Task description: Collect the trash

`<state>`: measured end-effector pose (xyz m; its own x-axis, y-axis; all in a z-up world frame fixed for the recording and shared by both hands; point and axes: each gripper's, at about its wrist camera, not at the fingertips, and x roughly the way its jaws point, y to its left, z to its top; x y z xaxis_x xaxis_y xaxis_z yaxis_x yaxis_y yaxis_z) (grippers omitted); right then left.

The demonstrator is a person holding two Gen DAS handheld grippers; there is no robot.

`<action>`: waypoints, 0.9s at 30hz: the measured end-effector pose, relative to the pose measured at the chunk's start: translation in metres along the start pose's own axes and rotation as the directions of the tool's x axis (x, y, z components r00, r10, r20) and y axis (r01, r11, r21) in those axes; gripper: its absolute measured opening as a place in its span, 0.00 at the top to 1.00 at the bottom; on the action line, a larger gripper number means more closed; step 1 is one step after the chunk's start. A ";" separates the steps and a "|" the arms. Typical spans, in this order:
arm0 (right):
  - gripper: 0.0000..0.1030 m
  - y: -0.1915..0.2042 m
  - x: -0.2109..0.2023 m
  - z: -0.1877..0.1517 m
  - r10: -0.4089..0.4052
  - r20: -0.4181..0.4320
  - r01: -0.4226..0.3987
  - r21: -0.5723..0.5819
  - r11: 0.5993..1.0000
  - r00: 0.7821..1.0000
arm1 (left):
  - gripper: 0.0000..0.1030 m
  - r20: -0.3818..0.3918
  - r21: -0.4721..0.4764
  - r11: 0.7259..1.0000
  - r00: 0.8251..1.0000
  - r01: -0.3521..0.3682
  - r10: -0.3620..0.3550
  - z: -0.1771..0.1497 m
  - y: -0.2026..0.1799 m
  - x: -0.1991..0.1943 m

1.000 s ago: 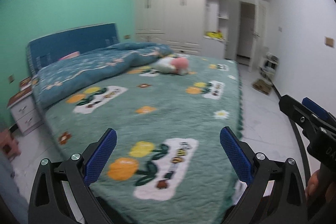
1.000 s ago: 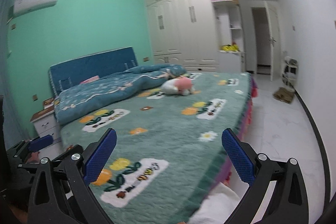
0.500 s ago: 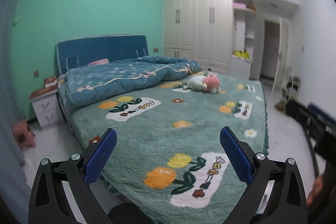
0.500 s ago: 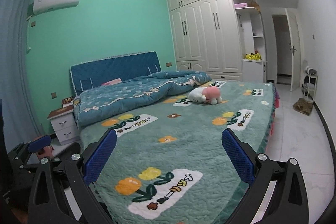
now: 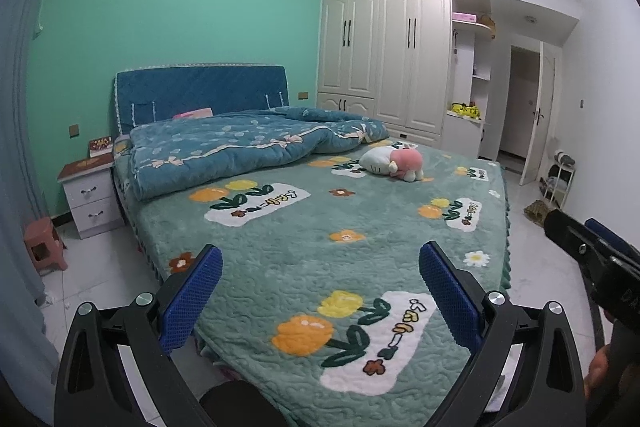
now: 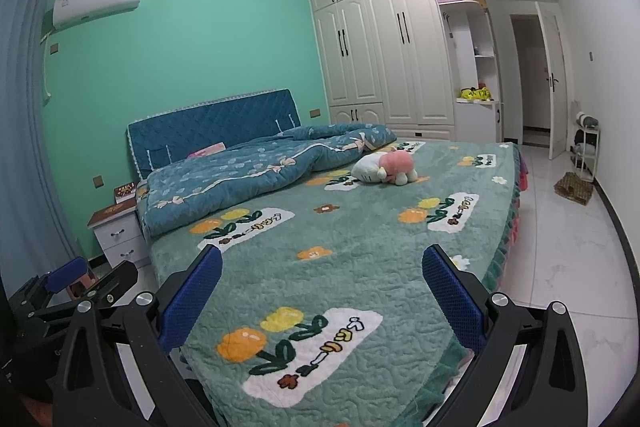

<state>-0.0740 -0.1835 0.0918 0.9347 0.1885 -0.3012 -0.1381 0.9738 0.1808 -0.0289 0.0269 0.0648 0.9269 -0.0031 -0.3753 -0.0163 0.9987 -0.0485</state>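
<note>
Nowhere on the green floral bedspread (image 5: 320,227) or white tiled floor (image 6: 568,259) can any trash be made out. Left gripper (image 5: 320,283) and right gripper (image 6: 322,285) both hover over the bed's foot corner, jaws spread wide, gripping nothing. Plush toy (image 5: 394,163) lies mid-bed beside a rumpled blue quilt (image 5: 240,143); nightstand (image 5: 90,199) stands by the headboard.

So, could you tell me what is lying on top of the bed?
On the bed: a crumpled blue quilt and a plush toy. Whatever lies beneath the quilt is hidden.
</note>
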 end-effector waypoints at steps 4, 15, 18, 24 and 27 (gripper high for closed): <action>0.05 -0.001 0.002 -0.001 -0.002 -0.003 0.002 0.001 1.000 1.000 | 0.06 -0.002 0.009 1.000 1.000 0.002 -0.002 -0.001 -0.003 0.001; 0.05 -0.001 0.006 -0.005 0.000 -0.016 0.000 -0.002 1.000 1.000 | 0.06 -0.011 0.011 1.000 1.000 0.010 -0.010 -0.001 -0.002 0.002; 0.05 -0.002 0.007 -0.004 -0.001 -0.019 0.001 -0.001 1.000 1.000 | 0.06 -0.009 0.015 1.000 1.000 0.010 -0.010 -0.001 -0.002 0.003; 0.05 -0.002 0.007 -0.005 0.000 -0.021 0.000 -0.002 1.000 1.000 | 0.06 -0.013 0.016 1.000 1.000 0.012 -0.012 -0.001 -0.002 0.004; 0.05 -0.003 0.007 -0.005 0.000 -0.022 0.000 -0.002 1.000 1.000 | 0.06 -0.013 0.014 1.000 1.000 0.014 -0.013 -0.002 -0.002 0.004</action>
<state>-0.0684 -0.1839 0.0840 0.9275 0.1912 -0.3213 -0.1387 0.9740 0.1791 -0.0261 0.0247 0.0622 0.9221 -0.0171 -0.3866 0.0016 0.9992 -0.0403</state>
